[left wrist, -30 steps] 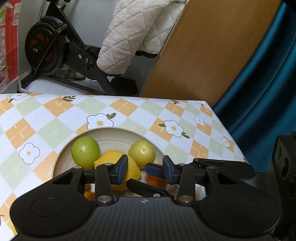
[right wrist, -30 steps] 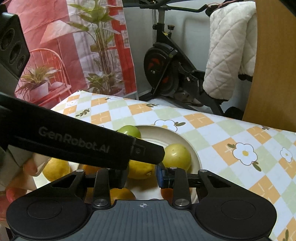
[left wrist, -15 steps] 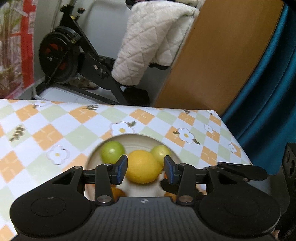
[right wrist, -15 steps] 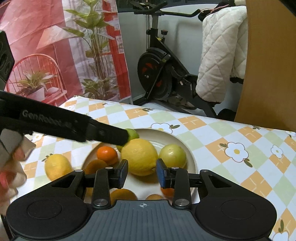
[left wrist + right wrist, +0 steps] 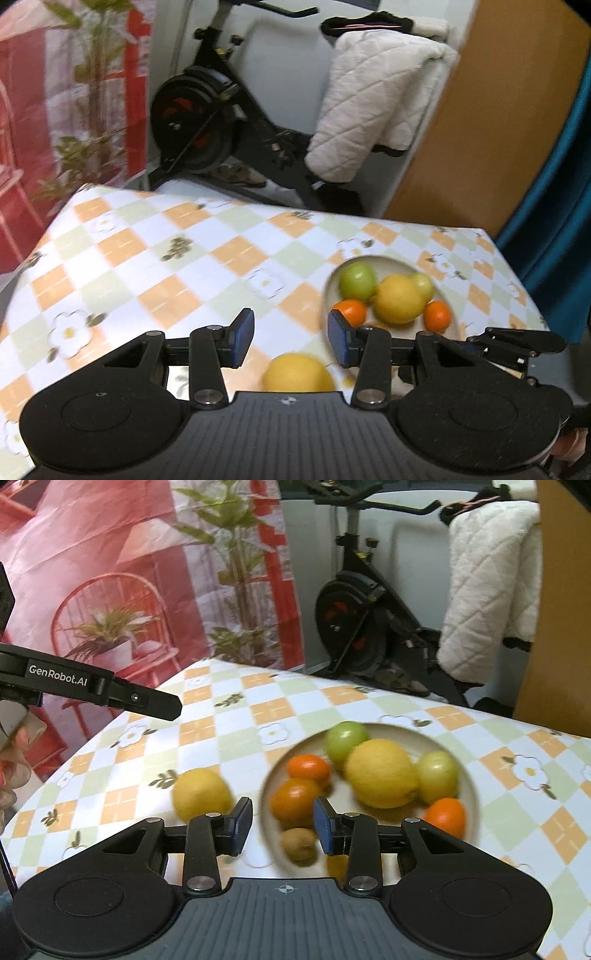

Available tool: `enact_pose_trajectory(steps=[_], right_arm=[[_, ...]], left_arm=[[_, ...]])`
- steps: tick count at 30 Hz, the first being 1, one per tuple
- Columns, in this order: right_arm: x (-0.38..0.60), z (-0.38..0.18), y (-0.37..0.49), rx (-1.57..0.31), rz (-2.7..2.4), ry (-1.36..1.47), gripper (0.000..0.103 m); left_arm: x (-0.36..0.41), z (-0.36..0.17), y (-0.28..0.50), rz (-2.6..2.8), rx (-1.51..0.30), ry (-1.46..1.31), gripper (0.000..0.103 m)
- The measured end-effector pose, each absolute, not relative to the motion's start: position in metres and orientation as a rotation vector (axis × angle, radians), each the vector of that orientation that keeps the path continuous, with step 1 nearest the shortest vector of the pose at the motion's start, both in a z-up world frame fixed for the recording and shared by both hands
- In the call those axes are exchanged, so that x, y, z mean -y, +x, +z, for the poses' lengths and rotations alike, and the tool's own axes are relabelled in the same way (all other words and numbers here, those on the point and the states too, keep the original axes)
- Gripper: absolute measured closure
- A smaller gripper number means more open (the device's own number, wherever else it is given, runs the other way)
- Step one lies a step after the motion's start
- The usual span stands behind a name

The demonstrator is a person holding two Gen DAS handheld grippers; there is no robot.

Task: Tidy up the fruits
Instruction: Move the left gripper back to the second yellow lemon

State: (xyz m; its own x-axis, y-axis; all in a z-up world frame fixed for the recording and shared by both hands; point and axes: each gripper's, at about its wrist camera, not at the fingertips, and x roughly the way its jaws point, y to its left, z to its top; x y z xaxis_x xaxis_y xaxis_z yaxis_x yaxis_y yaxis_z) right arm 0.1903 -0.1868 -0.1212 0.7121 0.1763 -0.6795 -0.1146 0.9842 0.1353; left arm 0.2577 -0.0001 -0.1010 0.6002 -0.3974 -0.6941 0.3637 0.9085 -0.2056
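Fruit on the plate, both my claws empty

Left wrist view: my left gripper (image 5: 286, 338) has its blue pads apart with nothing between them; its jaws have just been opening. A loose lemon (image 5: 297, 373) lies on the checked tablecloth (image 5: 155, 258), low between the pads at 6 o'clock, partly hidden by the gripper body. The cream plate (image 5: 448, 295) sits at 3 o'clock from the pads. On it a big lemon (image 5: 397, 299) is in the middle, a green fruit (image 5: 356, 282) at its 10 o'clock, a second green one (image 5: 423, 286) behind it at 2 o'clock, and an orange (image 5: 349, 312) and another orange (image 5: 437, 315) on either side.

Right wrist view: my right gripper (image 5: 282, 825) also stands apart and clamps nothing; its jaws have just been opening. The plate (image 5: 471, 794) lies at 1 o'clock from the pads, its near rim blurred. A kiwi (image 5: 299, 843) shows between the pads on the plate, not touched. The loose lemon (image 5: 201, 794) rests on the cloth just beside the plate at 9 o'clock. My left gripper's finger (image 5: 122, 696) pokes in at 10 o'clock
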Motion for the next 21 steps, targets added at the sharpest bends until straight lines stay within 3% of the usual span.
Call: enact_pose_trajectory(steps=[21], right_arm=[[0.125,-0.146,0.213,-0.840,0.257,-0.053,0.064]], left_arm=[[-0.023,-0.149,0.253,-0.494,-0.881,-0.116,0.056]])
